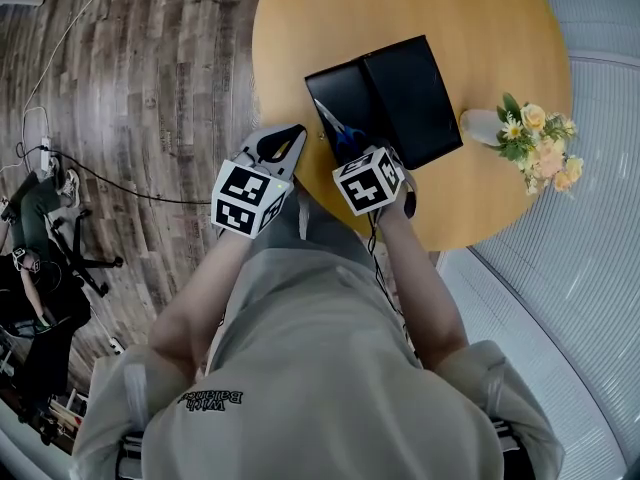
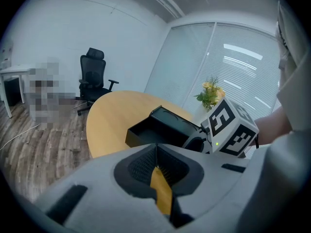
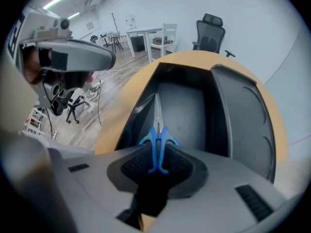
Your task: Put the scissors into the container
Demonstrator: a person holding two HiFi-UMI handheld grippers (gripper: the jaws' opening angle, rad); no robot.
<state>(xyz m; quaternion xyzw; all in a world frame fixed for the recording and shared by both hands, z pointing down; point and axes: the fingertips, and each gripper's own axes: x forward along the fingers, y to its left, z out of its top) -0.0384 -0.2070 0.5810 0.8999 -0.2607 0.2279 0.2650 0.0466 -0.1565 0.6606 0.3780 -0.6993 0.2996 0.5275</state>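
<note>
The scissors (image 3: 157, 139) have blue handles and thin steel blades. My right gripper (image 3: 158, 155) is shut on the handles, and the blades point forward over the open black container (image 3: 183, 111). In the head view the scissors (image 1: 341, 134) hang over the near left corner of the container (image 1: 343, 96), with the right gripper (image 1: 355, 153) just behind them. The container's lid (image 1: 416, 96) lies attached on its right side. My left gripper (image 1: 288, 140) hovers at the table's near left edge, shut with nothing between its jaws. The left gripper (image 2: 156, 160) looks towards the container (image 2: 148, 130).
The round wooden table (image 1: 440, 8) carries a bunch of yellow and white flowers (image 1: 537, 146) on its right side. Wood-pattern floor with cables lies to the left. A black office chair (image 2: 93, 77) stands beyond the table. A white wall with blinds runs on the right.
</note>
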